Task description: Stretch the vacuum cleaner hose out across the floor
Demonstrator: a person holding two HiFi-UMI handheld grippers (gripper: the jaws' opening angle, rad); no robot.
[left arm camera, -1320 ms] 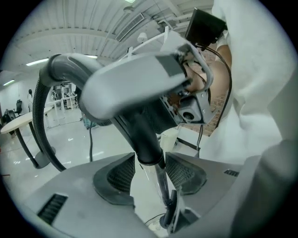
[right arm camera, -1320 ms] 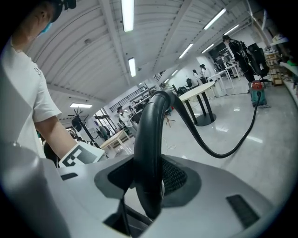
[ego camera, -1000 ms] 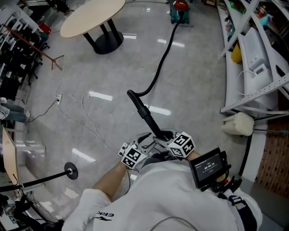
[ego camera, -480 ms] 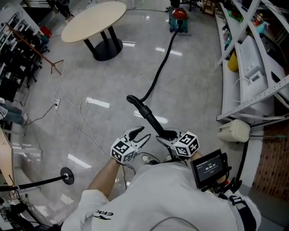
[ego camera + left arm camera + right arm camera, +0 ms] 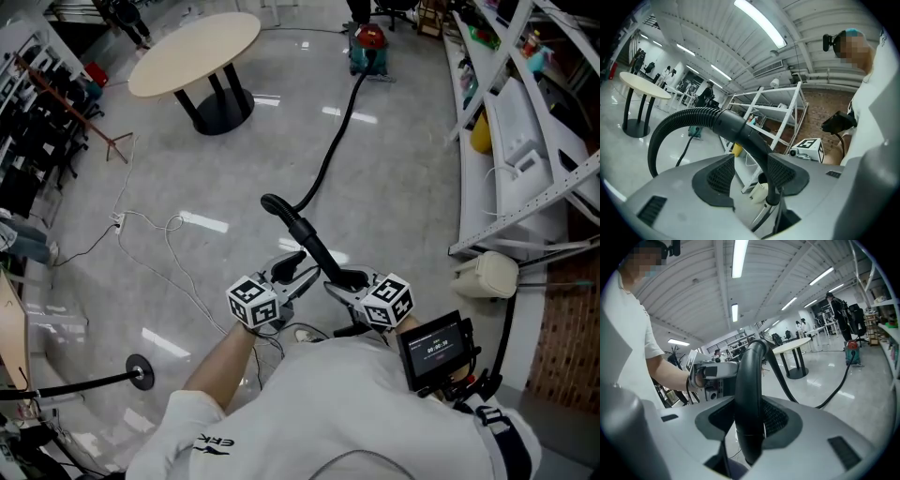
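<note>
While right gripper [image 5: 345, 281] jaws clamp the hose [image 5: 328, 150], left gripper [image 5: 298, 270] jaws, just opening, straddle it.

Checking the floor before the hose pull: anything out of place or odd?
A loose white cable sprawls in loops across the floor, left of the vacuum hose; it looks like a trip or snag risk. Nothing spilled or damaged shows.
</note>
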